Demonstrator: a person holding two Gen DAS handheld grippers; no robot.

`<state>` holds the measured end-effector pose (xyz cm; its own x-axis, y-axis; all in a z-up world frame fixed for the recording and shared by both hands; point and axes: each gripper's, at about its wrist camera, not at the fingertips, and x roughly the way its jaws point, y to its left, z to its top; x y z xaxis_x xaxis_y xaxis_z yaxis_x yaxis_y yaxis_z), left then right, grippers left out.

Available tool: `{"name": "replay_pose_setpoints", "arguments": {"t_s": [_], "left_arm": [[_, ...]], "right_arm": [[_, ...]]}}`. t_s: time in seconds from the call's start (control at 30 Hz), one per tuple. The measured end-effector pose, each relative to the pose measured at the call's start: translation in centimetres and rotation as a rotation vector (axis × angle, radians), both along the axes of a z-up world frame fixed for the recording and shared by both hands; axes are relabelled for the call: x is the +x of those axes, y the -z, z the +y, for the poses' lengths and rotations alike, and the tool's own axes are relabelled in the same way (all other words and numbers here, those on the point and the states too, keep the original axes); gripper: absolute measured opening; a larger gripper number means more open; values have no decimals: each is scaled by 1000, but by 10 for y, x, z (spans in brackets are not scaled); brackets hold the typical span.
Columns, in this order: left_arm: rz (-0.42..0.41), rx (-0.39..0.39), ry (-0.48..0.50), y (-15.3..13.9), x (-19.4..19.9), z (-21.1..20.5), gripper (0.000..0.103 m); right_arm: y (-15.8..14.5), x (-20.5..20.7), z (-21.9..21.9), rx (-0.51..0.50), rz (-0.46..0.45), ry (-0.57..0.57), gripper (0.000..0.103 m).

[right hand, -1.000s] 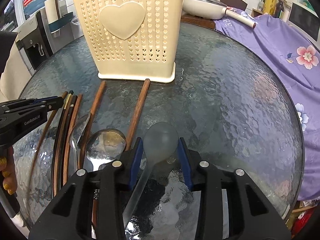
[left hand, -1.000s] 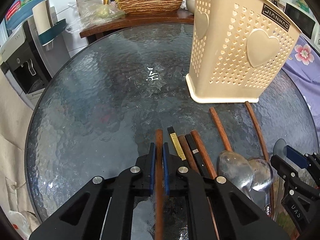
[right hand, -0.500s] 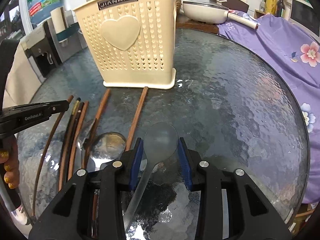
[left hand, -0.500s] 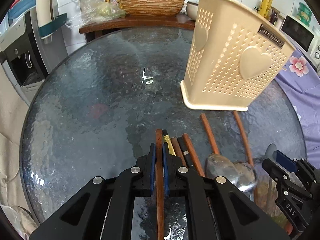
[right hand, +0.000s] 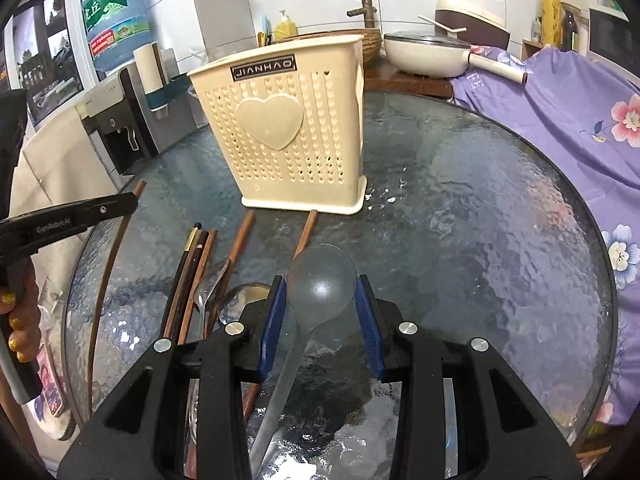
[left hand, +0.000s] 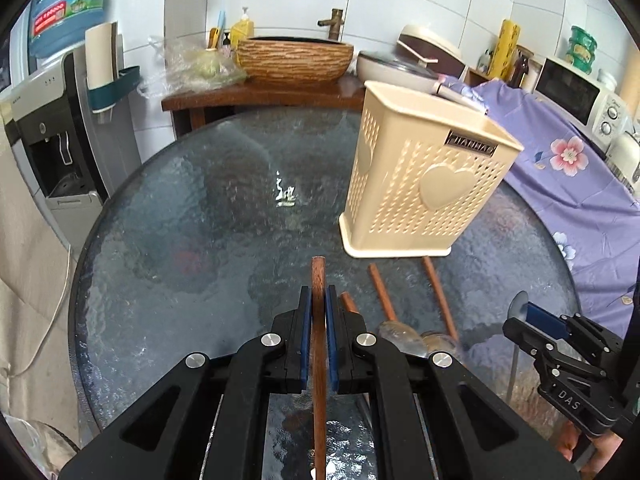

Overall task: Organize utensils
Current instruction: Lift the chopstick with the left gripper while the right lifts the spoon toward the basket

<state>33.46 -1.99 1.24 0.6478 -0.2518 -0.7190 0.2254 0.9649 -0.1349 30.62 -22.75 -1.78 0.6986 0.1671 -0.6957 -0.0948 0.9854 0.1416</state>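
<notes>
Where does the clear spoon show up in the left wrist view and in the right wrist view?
Left wrist: clear spoon at far right, its bowl poking past the right tool.
Right wrist: bottom centre, bowl between the blue pads, handle running down.
Shared landmark: the cream basket on the glass table.

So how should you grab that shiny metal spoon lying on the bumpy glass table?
Grip the shiny metal spoon by its thin handle, not the round bowl, which looks slippery and curved. Come from above with the jaws across the handle, since it lies flat on the round glass table. Wooden chopsticks lie close beside it, so there is little room at the sides.
</notes>
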Motion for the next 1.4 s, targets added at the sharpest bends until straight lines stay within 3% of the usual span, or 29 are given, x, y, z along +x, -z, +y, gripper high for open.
{"name": "replay_pose_setpoints", "arguments": {"t_s": [0.47, 1.1, 1.13, 1.17, 1.4], "left_arm": [[-71, -28, 9, -27, -16, 4, 7], [-192, -31, 50, -83, -32, 1, 7], [-199, -27, 51, -87, -32, 0, 7], [-205, -24, 53, -88, -32, 0, 7], [-218, -17, 49, -94, -29, 2, 7]], "right_arm": [[-29, -17, 4, -18, -97, -19, 36], [-77, -21, 0, -5, -140, -77, 36], [-79, -21, 0, -5, -143, -79, 26], [-82, -21, 0, -3, -144, -83, 23], [-87, -16, -1, -5, -135, -90, 19]]}}
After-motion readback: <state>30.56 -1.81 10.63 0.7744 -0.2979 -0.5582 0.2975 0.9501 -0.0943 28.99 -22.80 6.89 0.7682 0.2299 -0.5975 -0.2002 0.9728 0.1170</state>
